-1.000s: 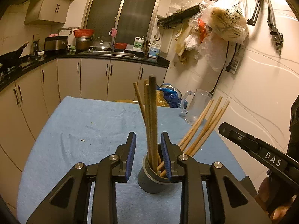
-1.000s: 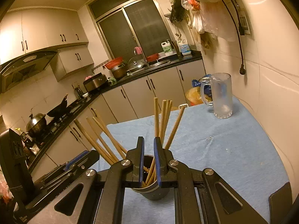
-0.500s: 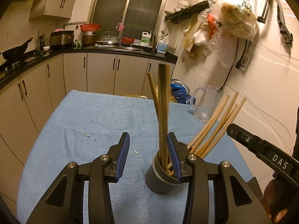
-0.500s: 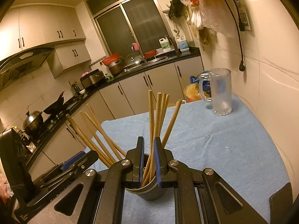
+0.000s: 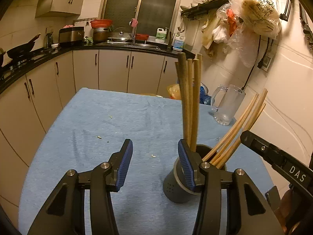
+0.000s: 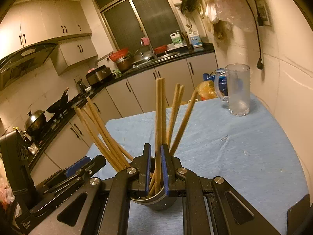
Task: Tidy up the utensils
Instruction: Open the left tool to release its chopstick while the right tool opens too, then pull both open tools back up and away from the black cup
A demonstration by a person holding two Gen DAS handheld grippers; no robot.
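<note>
Left wrist view. Left gripper (image 5: 154, 163): jaws have just been opening and stand apart with nothing between the pads; only blue cloth shows in the gap. Grey holder (image 5: 177, 186): upright on the blue tablecloth (image 5: 117, 117), near right, partly behind the right-hand finger. Chopsticks (image 5: 188, 101): one bunch stands upright in the holder, a second bunch leans out to the right. Glass mug (image 5: 228, 105): far right on the cloth, well apart from the holder. Part of the other tool shows at the right edge.

Right wrist view. Right gripper (image 6: 155, 168): jaws nearly closed on a chopstick pair (image 6: 159, 117) that stands upright with its lower ends inside the holder (image 6: 156, 201). Other sticks lean left and right out of the same holder. The mug (image 6: 237, 90) stands at the far right. The left tool lies low at the near left.

Step in hand, as judged: the left side has released its sticks into the holder; the right is seating its pair. Next move calls for spreading the right jaws once the pair rests on the bottom, then drawing the tool back without tipping the holder.
</note>
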